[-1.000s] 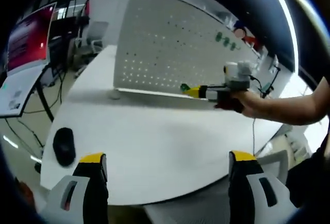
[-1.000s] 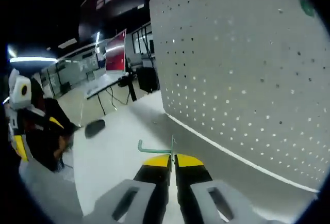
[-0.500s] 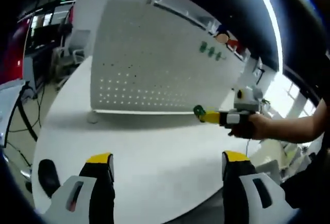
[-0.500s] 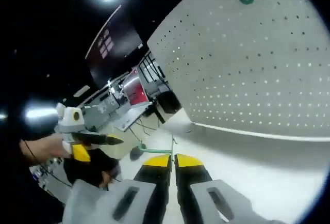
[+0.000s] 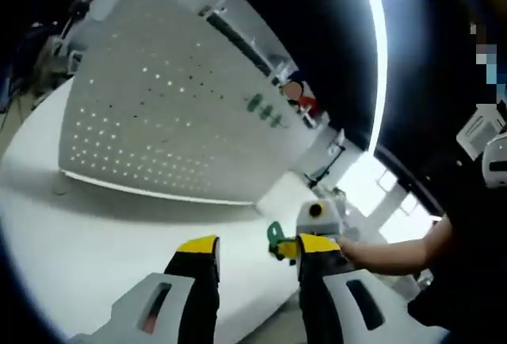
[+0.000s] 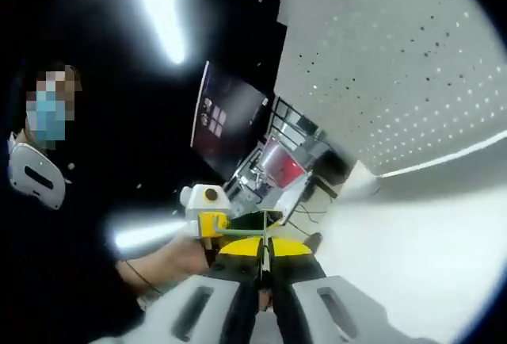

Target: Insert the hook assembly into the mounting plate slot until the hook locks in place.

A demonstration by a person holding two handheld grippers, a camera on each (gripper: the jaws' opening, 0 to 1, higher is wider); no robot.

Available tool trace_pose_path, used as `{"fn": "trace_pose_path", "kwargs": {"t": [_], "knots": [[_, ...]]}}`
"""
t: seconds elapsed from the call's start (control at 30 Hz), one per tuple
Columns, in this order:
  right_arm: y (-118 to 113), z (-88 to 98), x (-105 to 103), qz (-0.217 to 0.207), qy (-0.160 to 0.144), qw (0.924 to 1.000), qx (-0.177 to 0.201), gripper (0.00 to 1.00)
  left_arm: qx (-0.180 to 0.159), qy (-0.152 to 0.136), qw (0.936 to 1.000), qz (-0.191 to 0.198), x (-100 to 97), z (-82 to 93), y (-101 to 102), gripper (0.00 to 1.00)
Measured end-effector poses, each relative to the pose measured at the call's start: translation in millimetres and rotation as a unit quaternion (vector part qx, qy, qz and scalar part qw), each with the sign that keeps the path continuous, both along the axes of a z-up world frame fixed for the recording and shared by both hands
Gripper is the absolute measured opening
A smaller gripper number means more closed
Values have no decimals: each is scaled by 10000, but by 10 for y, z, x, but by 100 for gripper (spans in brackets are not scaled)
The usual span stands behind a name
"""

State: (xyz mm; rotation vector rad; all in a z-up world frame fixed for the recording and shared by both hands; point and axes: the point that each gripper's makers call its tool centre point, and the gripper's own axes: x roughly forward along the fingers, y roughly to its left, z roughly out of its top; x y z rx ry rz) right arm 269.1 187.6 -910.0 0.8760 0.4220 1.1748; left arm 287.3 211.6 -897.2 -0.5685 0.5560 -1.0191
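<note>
No writing is legible. Right gripper (image 6: 264, 250) pinches the green hook (image 6: 242, 231); left gripper (image 5: 255, 250) gapes before the pegboard (image 5: 166, 122).

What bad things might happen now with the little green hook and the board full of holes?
1. The right claw pinches the thin green hook only at one end, so it might twist or slip out.
2. Both claws sit close together in front of the person, and the open left claw might bump the hook.
3. The hook is turned away from the board, so finding a small hole could go wrong.
</note>
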Motion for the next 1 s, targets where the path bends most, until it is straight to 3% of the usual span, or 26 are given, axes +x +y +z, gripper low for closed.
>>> {"fn": "trace_pose_path", "kwargs": {"t": [0.07,0.23,0.4,0.5,0.63,0.73,0.83,1.0], "knots": [[23,91,-15,36,20,9997,249,0,-93,10,9999,-127,-32,35,-35,26],[99,195,-65,224,0,9986,486,0,-691,190,9970,-294,-72,191,-117,29],[168,346,-146,504,-60,9956,784,0,-861,219,9951,-429,-103,247,-158,24],[202,380,-181,632,-138,9947,801,0,-997,415,9928,-516,-131,272,-201,26],[238,389,-200,700,-150,9941,820,0,-987,336,9931,-543,-134,280,-200,14],[233,414,-185,696,-144,9934,900,0,-1238,376,9896,-621,-162,365,-220,5],[212,456,-182,734,-138,9921,1008,0,-1228,263,9903,-601,-154,393,-233,3],[177,418,-150,683,-292,9948,692,3,-899,-117,9944,-540,-147,384,-296,1]]}}
